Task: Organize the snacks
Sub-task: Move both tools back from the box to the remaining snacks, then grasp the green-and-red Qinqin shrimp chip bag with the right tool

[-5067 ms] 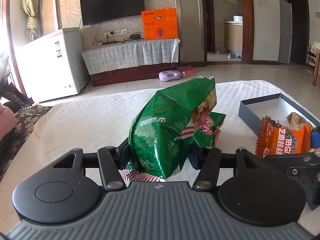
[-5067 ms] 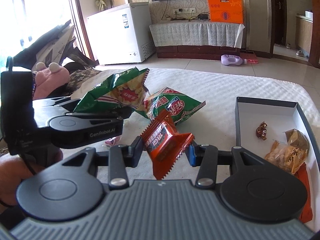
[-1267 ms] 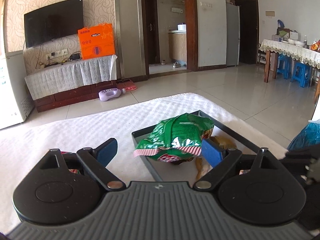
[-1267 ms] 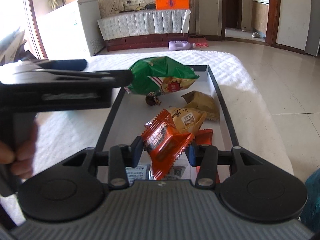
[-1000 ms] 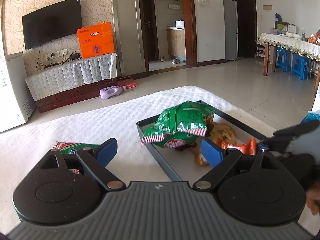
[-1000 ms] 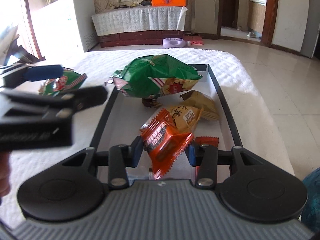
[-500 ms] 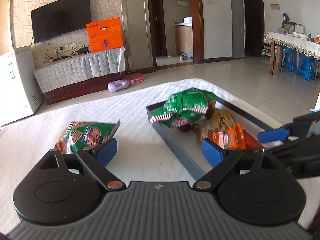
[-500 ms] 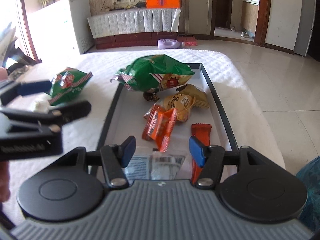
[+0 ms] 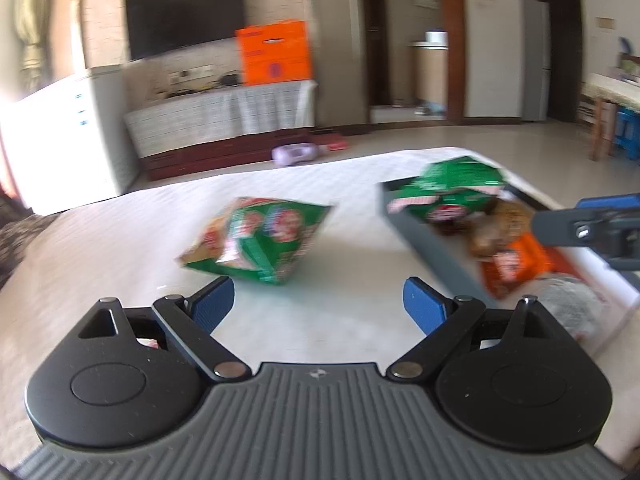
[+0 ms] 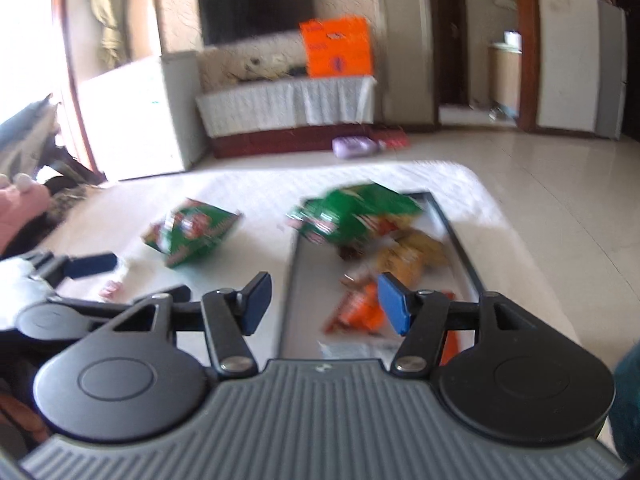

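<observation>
On the white tabletop (image 9: 100,248), both claws gape empty; the left claw (image 9: 319,306) should next grasp the loose green chip bag (image 9: 256,242) (tray (image 9: 432,252) beside it).

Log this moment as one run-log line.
left gripper: open, empty | right gripper: open, empty | green bag: on bed, outside tray

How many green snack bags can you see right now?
2. One green bag sits in the tray at its far end; the other green bag lies on the white cloth left of the tray. Others may be hidden.
</observation>
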A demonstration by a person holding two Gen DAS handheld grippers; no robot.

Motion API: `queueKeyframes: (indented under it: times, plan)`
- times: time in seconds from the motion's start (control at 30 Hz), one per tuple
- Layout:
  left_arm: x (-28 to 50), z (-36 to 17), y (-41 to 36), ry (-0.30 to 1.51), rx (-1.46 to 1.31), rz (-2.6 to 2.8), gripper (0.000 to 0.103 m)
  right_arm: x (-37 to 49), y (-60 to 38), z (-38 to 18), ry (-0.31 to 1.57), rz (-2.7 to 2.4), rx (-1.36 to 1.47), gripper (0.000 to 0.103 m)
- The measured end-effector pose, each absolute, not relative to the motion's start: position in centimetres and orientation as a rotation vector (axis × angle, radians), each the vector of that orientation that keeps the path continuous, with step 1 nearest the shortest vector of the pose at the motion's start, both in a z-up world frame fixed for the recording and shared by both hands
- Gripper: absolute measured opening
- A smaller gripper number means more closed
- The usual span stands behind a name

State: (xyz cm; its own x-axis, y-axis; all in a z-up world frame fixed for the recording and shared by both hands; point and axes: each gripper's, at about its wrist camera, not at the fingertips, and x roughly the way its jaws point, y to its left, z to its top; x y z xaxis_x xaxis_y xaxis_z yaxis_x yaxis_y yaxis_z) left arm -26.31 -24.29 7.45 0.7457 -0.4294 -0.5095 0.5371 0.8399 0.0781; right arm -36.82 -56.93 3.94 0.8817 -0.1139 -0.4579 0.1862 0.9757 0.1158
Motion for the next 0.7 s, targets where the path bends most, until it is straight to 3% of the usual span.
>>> queueKeyframes:
  times: [0.23, 0.53, 0.67, 0.7]
  plan:
    - [-21.9, 6.1, -20.9, 0.584, 0.131, -0.344, 0.094, -33.7, -53.0, 4.5, 0.438, -0.015, 0.103, 0.061]
    - [-17.3, 3.9, -19.9, 0.655, 0.198, -0.344, 0.093, -29.6, -49.2, 4.1, 0.461, 0.050, -0.004, 0.062]
    - [-16.1, 2.6, -19.9, 0.690, 0.214, -0.367, 0.090, -27.6, -47.7, 3.9, 0.462, 0.078, -0.062, 0.075]
    - [-15.8, 2.5, -19.7, 0.700, 0.209, -0.376, 0.085, -27.1, -47.3, 3.8, 0.463, 0.080, -0.077, 0.075]
